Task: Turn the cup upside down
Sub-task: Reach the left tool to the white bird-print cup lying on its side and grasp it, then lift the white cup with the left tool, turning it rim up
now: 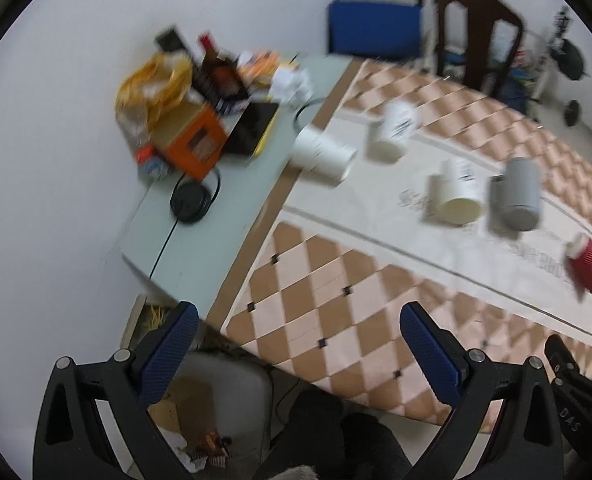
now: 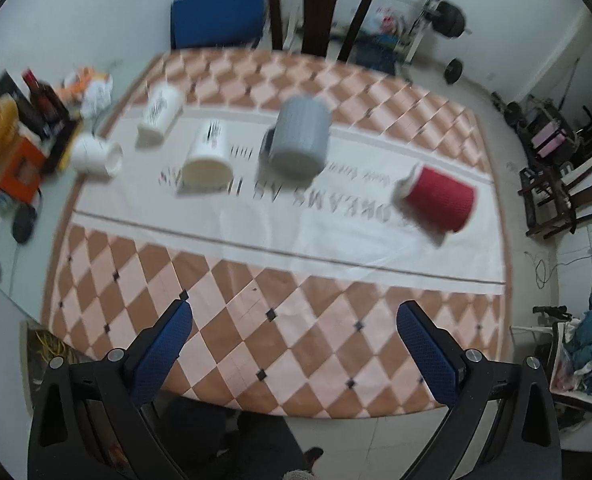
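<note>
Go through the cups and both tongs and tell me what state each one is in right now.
left tongs: open, empty, above the table.
right tongs: open, empty, above the table.
red cup: tipped over, not upright.
grey mug: tilted, blurred.
cream mug: tilted toward the camera, blurred.
white printed cup: tilted over, blurred.
plain white cup: on its side, mouth facing right.

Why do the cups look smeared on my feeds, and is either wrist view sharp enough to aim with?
Left wrist view: motion blur smears the grey cup and red cup, while the left hand-held gripper stays crisp. Right wrist view: the same blur, the red cup ghosted at its rim and the tablecloth lettering streaked. Both bend at the fisheye edges; lighting is flat, without glare.
</note>
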`<state>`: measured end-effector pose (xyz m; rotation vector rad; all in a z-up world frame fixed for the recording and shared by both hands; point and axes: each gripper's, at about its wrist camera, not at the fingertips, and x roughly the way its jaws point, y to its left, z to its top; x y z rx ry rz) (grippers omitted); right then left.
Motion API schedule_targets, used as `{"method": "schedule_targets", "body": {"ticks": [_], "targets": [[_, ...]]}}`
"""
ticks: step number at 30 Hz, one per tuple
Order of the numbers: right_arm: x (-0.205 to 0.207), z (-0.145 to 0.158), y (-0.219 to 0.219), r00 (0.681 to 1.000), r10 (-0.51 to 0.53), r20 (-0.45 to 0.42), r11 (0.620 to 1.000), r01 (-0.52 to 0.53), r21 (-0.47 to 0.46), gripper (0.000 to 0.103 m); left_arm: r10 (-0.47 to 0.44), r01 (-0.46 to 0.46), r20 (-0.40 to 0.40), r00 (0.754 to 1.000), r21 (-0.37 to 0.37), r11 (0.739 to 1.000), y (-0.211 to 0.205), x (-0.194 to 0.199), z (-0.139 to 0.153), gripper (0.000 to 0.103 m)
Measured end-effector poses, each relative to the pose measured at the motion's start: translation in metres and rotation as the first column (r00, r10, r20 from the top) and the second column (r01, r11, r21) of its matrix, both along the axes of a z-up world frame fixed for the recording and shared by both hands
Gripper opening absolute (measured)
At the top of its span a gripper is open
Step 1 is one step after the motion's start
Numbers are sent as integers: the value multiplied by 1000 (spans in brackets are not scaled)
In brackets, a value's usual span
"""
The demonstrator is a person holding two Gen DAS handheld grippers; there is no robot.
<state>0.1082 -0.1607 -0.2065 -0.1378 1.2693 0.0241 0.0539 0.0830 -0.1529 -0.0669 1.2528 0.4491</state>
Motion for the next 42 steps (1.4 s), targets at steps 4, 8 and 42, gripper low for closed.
{"method": "schedule_targets", "body": {"ticks": [4, 8, 42], "targets": [[24, -58, 24, 995, -11, -104, 1000, 13, 15, 96, 50, -53, -60, 997, -43, 998, 27, 26, -36, 103], [50, -104, 44, 980, -52, -190, 998, 58, 21, 87, 81, -97, -121, 989, -138, 986, 58, 66, -73, 103], [159, -169, 45, 873, -386, -299, 922, 364, -129, 83, 79, -163, -196, 977, -461, 872, 122, 262, -189, 62]]}}
